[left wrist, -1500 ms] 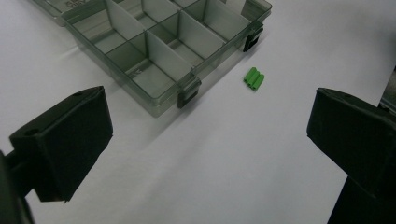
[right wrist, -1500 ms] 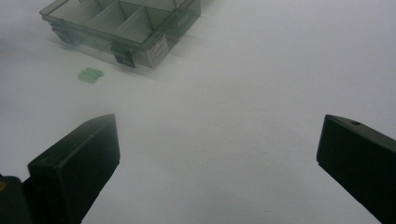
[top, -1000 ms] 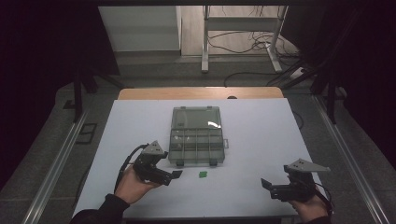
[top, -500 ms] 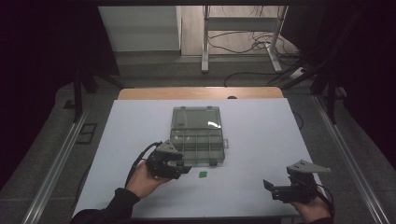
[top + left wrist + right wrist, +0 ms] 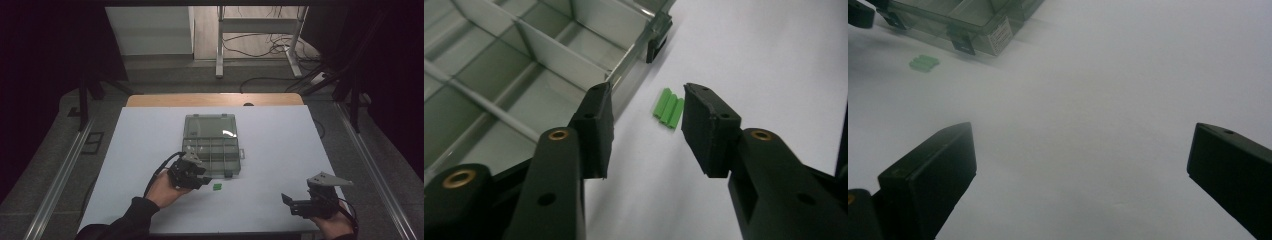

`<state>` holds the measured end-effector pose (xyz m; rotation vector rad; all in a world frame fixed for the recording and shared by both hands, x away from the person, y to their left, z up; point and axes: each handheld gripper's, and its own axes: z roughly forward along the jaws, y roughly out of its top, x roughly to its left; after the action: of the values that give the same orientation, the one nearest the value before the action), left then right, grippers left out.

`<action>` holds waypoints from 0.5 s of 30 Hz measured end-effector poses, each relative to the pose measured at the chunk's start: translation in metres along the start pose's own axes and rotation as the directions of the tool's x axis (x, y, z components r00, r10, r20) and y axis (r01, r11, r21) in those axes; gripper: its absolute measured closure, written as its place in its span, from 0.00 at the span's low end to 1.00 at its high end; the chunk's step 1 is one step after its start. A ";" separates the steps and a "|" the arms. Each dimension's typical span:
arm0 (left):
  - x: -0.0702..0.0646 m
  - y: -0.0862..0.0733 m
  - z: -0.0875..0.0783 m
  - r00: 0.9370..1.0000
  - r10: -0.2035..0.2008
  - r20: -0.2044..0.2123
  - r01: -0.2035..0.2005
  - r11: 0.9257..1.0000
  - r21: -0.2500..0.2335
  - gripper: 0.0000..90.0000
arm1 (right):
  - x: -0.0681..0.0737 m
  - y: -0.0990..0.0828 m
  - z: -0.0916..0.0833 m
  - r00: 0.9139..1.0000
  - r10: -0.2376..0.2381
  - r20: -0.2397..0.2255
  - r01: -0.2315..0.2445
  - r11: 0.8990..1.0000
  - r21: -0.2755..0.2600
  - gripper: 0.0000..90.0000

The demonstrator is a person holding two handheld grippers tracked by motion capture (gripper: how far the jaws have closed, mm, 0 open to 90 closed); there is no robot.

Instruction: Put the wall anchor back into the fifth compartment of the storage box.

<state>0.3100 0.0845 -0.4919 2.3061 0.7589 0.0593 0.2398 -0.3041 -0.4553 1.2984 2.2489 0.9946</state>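
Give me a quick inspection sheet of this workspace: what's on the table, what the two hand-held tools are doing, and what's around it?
Surface: white table top, wooden strip at its far edge.
Job's things: open clear compartment box; small green ribbed piece on the table beside the box's near edge.
Clutter: nothing seen.
Grippers: left gripper has just been closing its jaws, which flank the green piece without touching it; right gripper open over bare table.
Cables: a black cable trails from the left gripper; more lie on the floor.
Surroundings: dark room, metal stand legs behind.
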 end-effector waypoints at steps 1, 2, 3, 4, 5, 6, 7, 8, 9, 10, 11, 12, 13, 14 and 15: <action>0.000 0.001 0.002 1.000 0.010 0.005 -0.010 1.000 0.009 0.65 | 0.000 0.000 0.000 1.000 0.002 -0.001 -0.002 1.000 0.000 0.00; -0.001 0.001 0.003 1.000 0.006 0.008 -0.006 1.000 0.009 0.66 | -0.001 0.000 0.000 1.000 0.004 -0.001 -0.004 1.000 0.001 0.00; -0.001 0.002 0.005 1.000 0.018 0.011 -0.018 1.000 0.020 0.67 | -0.001 0.000 0.000 1.000 0.004 -0.001 -0.004 1.000 0.001 0.00; -0.002 0.003 0.007 1.000 0.017 0.012 -0.017 1.000 0.020 0.68 | -0.001 0.000 0.000 1.000 0.005 -0.002 -0.005 1.000 0.002 0.00; -0.002 0.004 0.009 1.000 0.026 0.012 -0.026 0.999 0.028 0.69 | -0.001 0.000 0.000 1.000 0.004 -0.001 -0.004 1.000 0.003 0.00; -0.002 0.004 0.010 1.000 0.029 0.010 -0.029 0.999 0.029 0.71 | -0.001 0.000 0.001 1.000 0.005 -0.002 -0.005 1.000 0.006 0.00; -0.003 0.005 0.012 0.999 0.031 0.009 -0.031 0.999 0.033 0.72 | -0.001 0.000 0.001 1.000 0.003 -0.002 -0.003 1.000 0.007 0.00; -0.003 0.006 0.014 0.999 0.031 0.008 -0.031 0.999 0.038 0.74 | -0.001 0.000 0.001 1.000 0.002 -0.003 -0.002 1.000 0.008 0.00; -0.003 0.006 0.016 0.999 0.032 0.008 -0.032 0.999 0.040 0.75 | 0.000 0.000 0.001 1.000 0.001 -0.003 -0.001 1.000 0.009 0.00; -0.003 0.007 0.018 0.999 0.034 0.009 -0.035 0.998 0.044 0.77 | 0.000 0.000 0.001 1.000 -0.001 -0.004 0.001 1.000 0.010 0.00; -0.003 0.007 0.020 0.999 0.035 0.012 -0.035 0.998 0.048 0.78 | 0.000 0.000 0.001 1.000 -0.002 -0.004 0.002 1.000 0.011 0.00; -0.003 0.008 0.022 0.999 0.036 0.016 -0.037 0.998 0.048 0.79 | 0.000 0.000 0.001 1.000 -0.002 -0.005 0.002 1.000 0.011 0.00; -0.003 0.008 0.023 0.999 0.040 0.016 -0.041 0.998 0.055 0.81 | 0.000 0.000 0.001 1.000 -0.002 -0.004 0.002 1.000 0.012 0.00; -0.004 0.008 0.025 0.999 0.044 0.018 -0.045 0.997 0.058 0.82 | 0.000 0.000 0.001 1.000 -0.002 -0.003 0.002 1.000 0.012 0.00; -0.005 0.009 0.028 0.999 0.048 0.016 -0.049 0.997 0.060 0.83 | 0.000 0.000 0.001 1.000 0.000 -0.003 0.001 1.000 0.011 0.00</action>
<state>0.3174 0.0601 -0.5066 2.3801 0.7065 0.0417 0.2406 -0.3041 -0.4561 1.3017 2.2600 0.9860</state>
